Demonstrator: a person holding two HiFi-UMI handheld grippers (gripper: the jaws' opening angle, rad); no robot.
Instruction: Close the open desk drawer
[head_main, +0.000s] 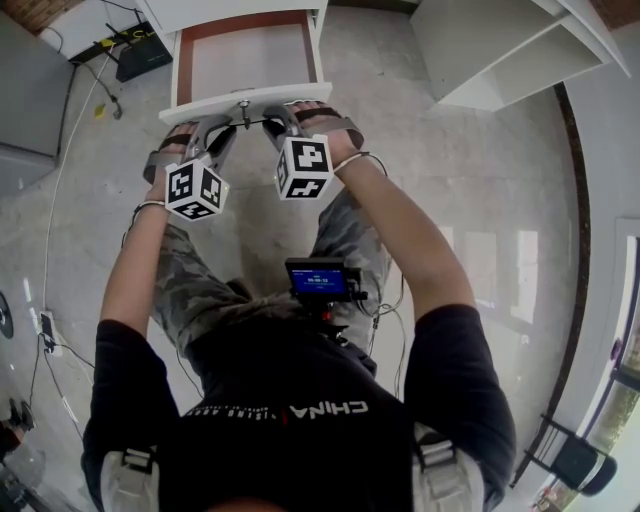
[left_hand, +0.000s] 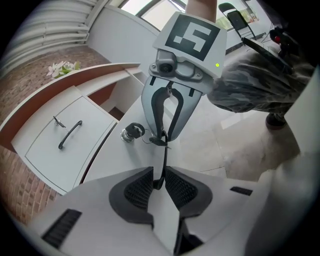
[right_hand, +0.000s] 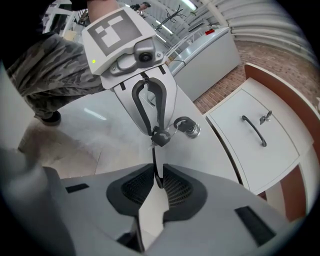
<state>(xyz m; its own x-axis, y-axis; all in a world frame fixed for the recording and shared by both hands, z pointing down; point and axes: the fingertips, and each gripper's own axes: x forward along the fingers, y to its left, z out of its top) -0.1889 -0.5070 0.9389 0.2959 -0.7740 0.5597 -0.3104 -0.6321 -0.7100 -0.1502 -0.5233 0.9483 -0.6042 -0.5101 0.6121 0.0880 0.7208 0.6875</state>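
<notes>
Drawer (head_main: 215, 105) open at top of head view, pulled out toward the person, white front, brown-edged inside. Left gripper (head_main: 232, 130) and right gripper (head_main: 276, 126) both sit at the drawer front, tips pointing in at each other from either side of the thin dark handle (head_main: 258, 122). Camouflage trousers (head_main: 190, 290) below, pale floor (head_main: 470, 170) around.

Left gripper view: the handle runs end-on up the frame from between this gripper's own pads (left_hand: 142, 189) to the right gripper opposite. The pads flank the handle's near end with a thin gap on each side; they are slightly apart, not pressing. A lock (left_hand: 131, 132) with a key in it sits on the white drawer front just left of the handle. Cabinet door (left_hand: 75, 150) with a black bow handle further left.

Right gripper view: the right gripper's pads (right_hand: 175, 189) are closed in on the handle's other end, which fills the slot between them. The left gripper faces it at the far end, its tips around the handle. The lock is just right of the handle, the cabinet door beyond.
</notes>
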